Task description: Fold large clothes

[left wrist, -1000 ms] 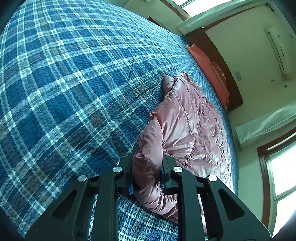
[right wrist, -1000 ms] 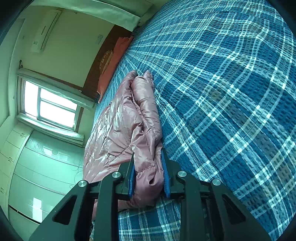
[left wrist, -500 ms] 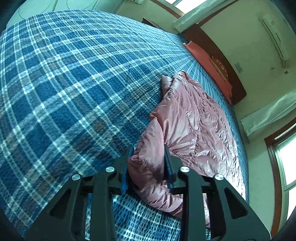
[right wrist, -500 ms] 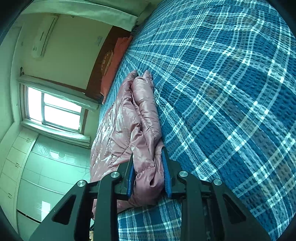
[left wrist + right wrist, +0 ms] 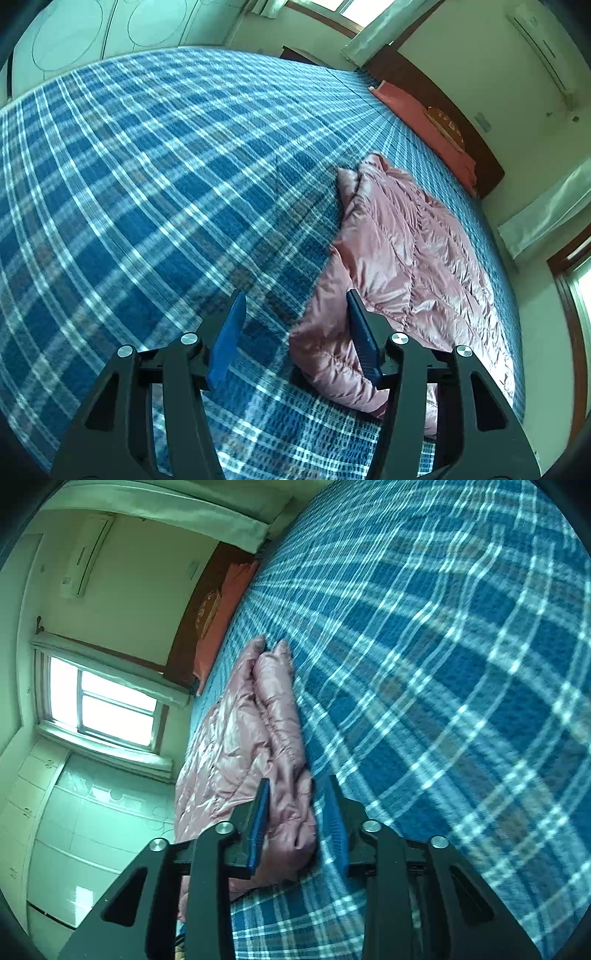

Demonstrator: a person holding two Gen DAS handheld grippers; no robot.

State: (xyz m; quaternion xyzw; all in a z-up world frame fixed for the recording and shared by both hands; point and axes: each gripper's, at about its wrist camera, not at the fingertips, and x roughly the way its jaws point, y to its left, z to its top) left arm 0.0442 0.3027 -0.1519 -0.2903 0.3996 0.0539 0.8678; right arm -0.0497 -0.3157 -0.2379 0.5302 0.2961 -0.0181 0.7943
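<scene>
Pink puffer jacket [image 5: 402,254] lies folded lengthwise on the plaid bed [image 5: 155,184]. Both grippers have just been opening: left gripper [image 5: 295,332] wide, fabric loose beside 1 pad; right gripper [image 5: 297,823] narrower, fold between pads, not pinched. Risk: the slick puffy fill springs the fold open, or a pad snags fabric on pulling away.

- A glossy, quilted pink jacket [image 5: 413,258] is seen.
- Beneath the jacket, a matt, waffle-textured checked bedspread [image 5: 166,184] is spread.
- Matt black plastic forms the left gripper [image 5: 295,332].

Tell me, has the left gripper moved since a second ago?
Yes. The left gripper has tilted up: the wardrobe beyond the bed now shows. Its jaws have just been opening, leaving the pink jacket loose between them on the plaid bedspread.
</scene>
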